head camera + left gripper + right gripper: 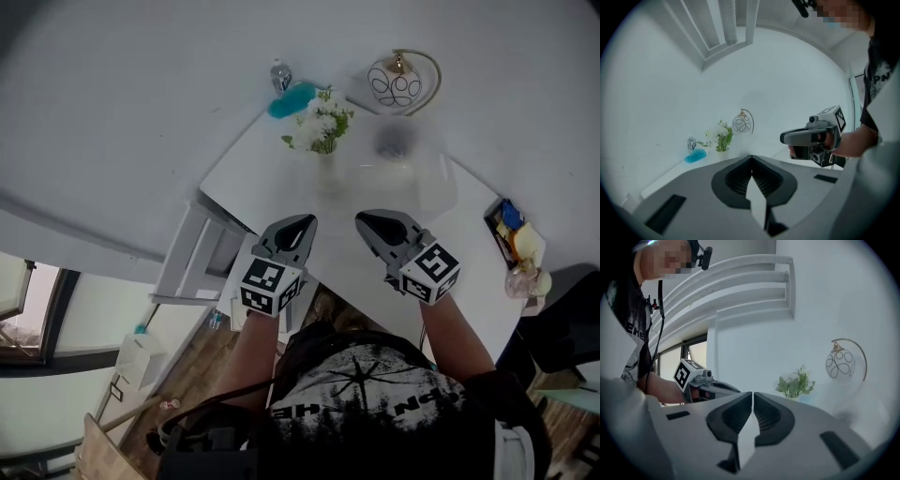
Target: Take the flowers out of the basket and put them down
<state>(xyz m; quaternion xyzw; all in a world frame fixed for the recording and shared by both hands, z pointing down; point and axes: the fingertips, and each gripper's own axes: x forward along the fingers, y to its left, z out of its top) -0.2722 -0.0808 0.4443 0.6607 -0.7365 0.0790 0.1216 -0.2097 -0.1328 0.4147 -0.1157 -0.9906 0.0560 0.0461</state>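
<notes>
Clearly nothing is held yet: the left gripper (pixel 302 223) and right gripper (pixel 367 221) sit low centre in the head view, each with jaws pressed together and empty. The flowers (pixel 319 126) stand upper centre on the white worktop (pixel 281 187), well apart from both. It would be best to spread one pair before reaching, then pinch the stems low and lift straight up.

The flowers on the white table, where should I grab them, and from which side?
Probably the bunched stems just under the blooms of the flowers, above the pale container they stand upright in. The heads look too loose to pinch. Come from the near table edge, since the lamp and the blue object crowd the far side.
</notes>
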